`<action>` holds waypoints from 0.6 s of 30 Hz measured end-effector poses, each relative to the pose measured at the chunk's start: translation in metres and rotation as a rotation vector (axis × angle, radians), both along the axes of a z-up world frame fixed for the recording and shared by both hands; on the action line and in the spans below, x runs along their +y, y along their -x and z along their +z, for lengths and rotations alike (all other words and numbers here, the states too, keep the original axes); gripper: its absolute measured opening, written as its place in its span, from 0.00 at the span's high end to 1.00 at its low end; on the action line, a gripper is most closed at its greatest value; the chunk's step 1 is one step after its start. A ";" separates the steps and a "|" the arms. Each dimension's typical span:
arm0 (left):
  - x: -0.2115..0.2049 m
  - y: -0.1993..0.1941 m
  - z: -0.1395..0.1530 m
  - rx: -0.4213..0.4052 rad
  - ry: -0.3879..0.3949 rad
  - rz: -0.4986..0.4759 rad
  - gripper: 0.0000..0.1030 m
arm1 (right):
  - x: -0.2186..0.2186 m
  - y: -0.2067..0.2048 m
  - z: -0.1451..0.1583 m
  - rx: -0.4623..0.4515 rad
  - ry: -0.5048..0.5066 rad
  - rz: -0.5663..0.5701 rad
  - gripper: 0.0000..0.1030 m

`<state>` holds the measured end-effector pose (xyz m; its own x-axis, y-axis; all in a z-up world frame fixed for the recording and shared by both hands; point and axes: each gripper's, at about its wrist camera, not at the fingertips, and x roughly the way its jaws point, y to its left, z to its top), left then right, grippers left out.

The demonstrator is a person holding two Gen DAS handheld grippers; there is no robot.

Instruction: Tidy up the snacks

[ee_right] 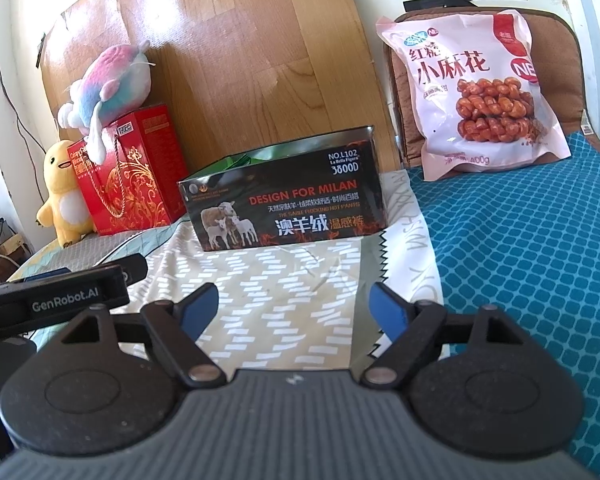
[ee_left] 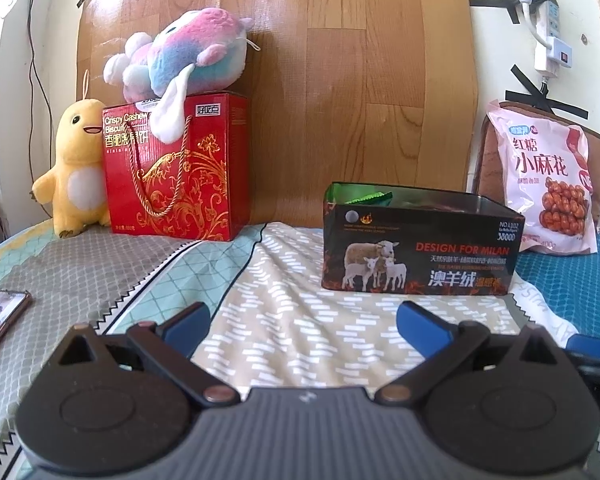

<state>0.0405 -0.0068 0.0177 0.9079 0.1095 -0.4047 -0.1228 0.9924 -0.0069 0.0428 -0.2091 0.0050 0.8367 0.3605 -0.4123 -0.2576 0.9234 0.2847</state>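
The black open-topped box [ee_left: 416, 248] printed "DESIGN FOR MILAN", with 3 sheep pictured on its front, is sitting on the patterned bedspread [ee_left: 284, 320] and serving as the landmark here. Green packets [ee_left: 370, 199] are showing just inside its left end; what else is lying inside cannot be told.

To the right of the box, a pink bag of twisted dough snacks [ee_right: 476, 96] is leaning upright against a brown cushion [ee_right: 568, 60], its base resting on a blue diamond-patterned cover [ee_right: 520, 248]. It is standing apart from the box.

To the left of the box, well apart from it, a red gift box of cashew biscuits [ee_left: 176, 168] with a gold rope handle is standing against the wooden headboard [ee_left: 340, 80]. A pink-and-blue plush toy [ee_left: 184, 56] is lying on top of it, and a yellow plush duck [ee_left: 74, 168] is standing against its left side. Further left and nearer the camera, a phone [ee_left: 0, 320] is lying on the bedspread.

In front of the box, the left gripper [ee_left: 302, 328] is hovering with its jaws spread wide and nothing between them. The right gripper [ee_right: 296, 312] is doing likewise, gaping and gripping nothing, with the box straight ahead of it.
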 end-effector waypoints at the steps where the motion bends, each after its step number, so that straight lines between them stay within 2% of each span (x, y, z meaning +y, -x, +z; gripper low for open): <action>1: 0.001 0.000 0.000 0.000 0.004 0.000 0.00 | 0.000 0.000 0.000 0.001 0.001 0.001 0.18; 18: 0.002 0.000 -0.001 -0.002 0.032 -0.017 0.00 | 0.001 -0.003 -0.001 0.017 0.014 0.029 0.18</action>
<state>0.0401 -0.0045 0.0170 0.9103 0.0810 -0.4059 -0.1056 0.9937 -0.0387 0.0458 -0.2077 0.0043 0.8187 0.3785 -0.4319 -0.2793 0.9196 0.2764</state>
